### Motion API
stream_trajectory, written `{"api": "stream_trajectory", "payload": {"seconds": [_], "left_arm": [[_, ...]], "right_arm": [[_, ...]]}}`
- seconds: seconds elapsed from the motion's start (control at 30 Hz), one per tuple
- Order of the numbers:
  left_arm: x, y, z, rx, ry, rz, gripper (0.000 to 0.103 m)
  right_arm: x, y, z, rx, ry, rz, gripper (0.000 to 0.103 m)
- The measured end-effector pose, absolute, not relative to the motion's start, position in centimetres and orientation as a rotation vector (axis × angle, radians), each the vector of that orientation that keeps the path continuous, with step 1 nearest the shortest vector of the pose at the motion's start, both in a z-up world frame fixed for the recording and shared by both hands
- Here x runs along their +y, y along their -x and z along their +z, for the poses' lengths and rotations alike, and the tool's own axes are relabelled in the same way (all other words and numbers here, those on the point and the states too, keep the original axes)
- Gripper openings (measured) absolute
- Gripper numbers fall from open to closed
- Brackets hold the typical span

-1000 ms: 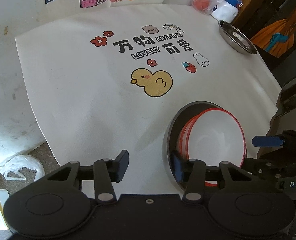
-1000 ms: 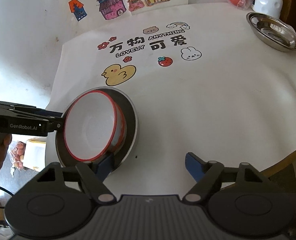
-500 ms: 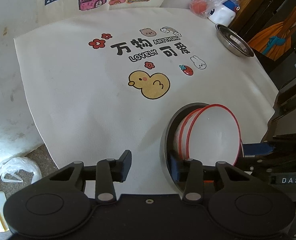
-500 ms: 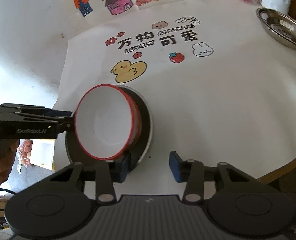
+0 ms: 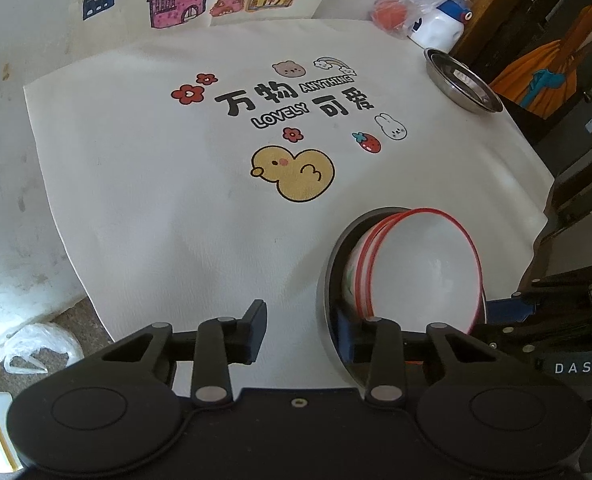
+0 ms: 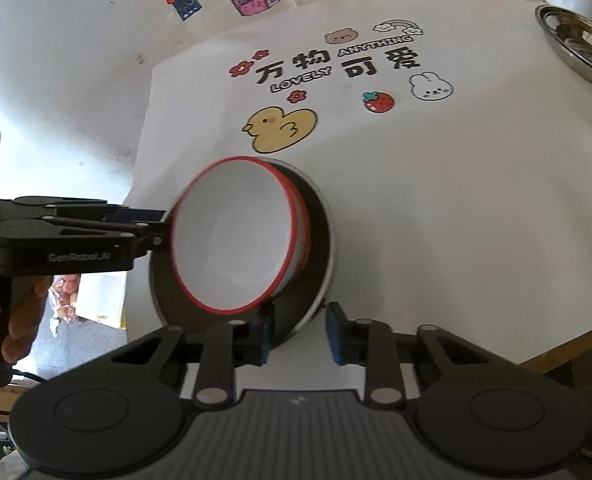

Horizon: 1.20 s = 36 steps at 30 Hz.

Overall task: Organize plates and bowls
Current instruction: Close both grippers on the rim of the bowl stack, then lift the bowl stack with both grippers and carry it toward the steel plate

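A steel plate [image 5: 336, 248] [image 6: 316, 220] sits near the table's front edge with two nested white, red-rimmed bowls [image 5: 424, 264] [image 6: 236, 240] inside it. My left gripper [image 5: 300, 328] is open and straddles the plate's left rim, one finger inside the plate and the other out on the cloth. My right gripper [image 6: 299, 338] straddles the opposite rim. Its jaws are narrow, with a small gap still showing. In the left wrist view the right gripper's fingers [image 5: 504, 307] show beside the bowls. In the right wrist view the left gripper [image 6: 152, 228] reaches the stack from the left.
A second steel plate [image 5: 462, 86] [image 6: 576, 48] lies at the back right, beside a white bottle [image 5: 440, 28] and a plastic bag. A printed white cloth [image 5: 216, 200] covers the table. A hand [image 6: 20, 320] holds the left gripper. Another bag [image 5: 36, 344] lies on the floor.
My right gripper's fingers have closed in markedly around the plate's rim and it has moved nearer the stack. The left gripper's opening has barely changed.
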<state>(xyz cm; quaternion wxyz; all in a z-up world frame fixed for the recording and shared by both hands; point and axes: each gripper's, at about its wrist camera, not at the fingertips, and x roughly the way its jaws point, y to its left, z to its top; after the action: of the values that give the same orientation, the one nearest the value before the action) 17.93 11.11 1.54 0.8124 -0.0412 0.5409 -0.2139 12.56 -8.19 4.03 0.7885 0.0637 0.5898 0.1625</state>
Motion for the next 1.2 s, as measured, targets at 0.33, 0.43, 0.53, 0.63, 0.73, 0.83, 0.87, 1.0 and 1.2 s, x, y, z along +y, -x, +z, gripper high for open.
{"api": "stream_trajectory", "payload": {"seconds": [0.33, 0.43, 0.53, 0.63, 0.73, 0.83, 0.87, 1.0, 1.2], "left_arm": [[10.8, -17.9, 1.6, 1.162, 0.087, -0.474, 0.028], [10.7, -17.9, 1.6, 1.161, 0.089, -0.480, 0.026], [10.5, -17.9, 1.5, 1.164, 0.072, -0.487, 0.025], [10.1, -17.8, 1.5, 1.164, 0.054, -0.496, 0.021], [9.8, -17.8, 1.5, 1.163, 0.042, -0.504, 0.016], [9.5, -17.7, 1.6, 1.160, 0.032, -0.505, 0.012], [9.5, -17.6, 1.6, 1.158, 0.026, -0.503, 0.012], [9.5, -17.5, 1.7, 1.157, 0.031, -0.495, 0.011], [9.2, -17.2, 1.7, 1.155, 0.026, -0.483, 0.011]], "right_arm": [[-8.7, -12.6, 3.7, 1.278, -0.196, 0.347, 0.028], [-8.9, -12.7, 3.4, 1.286, -0.217, 0.335, 0.028], [-9.0, -12.9, 2.9, 1.300, -0.255, 0.323, 0.028], [-8.9, -12.8, 2.8, 1.301, -0.257, 0.321, 0.026], [-8.7, -12.6, 2.9, 1.293, -0.245, 0.312, 0.026], [-8.6, -12.5, 2.9, 1.285, -0.246, 0.305, 0.025], [-8.6, -12.4, 2.9, 1.280, -0.249, 0.301, 0.025], [-8.9, -12.2, 2.9, 1.263, -0.270, 0.300, 0.024], [-9.5, -11.9, 3.3, 1.238, -0.276, 0.296, 0.023]]}}
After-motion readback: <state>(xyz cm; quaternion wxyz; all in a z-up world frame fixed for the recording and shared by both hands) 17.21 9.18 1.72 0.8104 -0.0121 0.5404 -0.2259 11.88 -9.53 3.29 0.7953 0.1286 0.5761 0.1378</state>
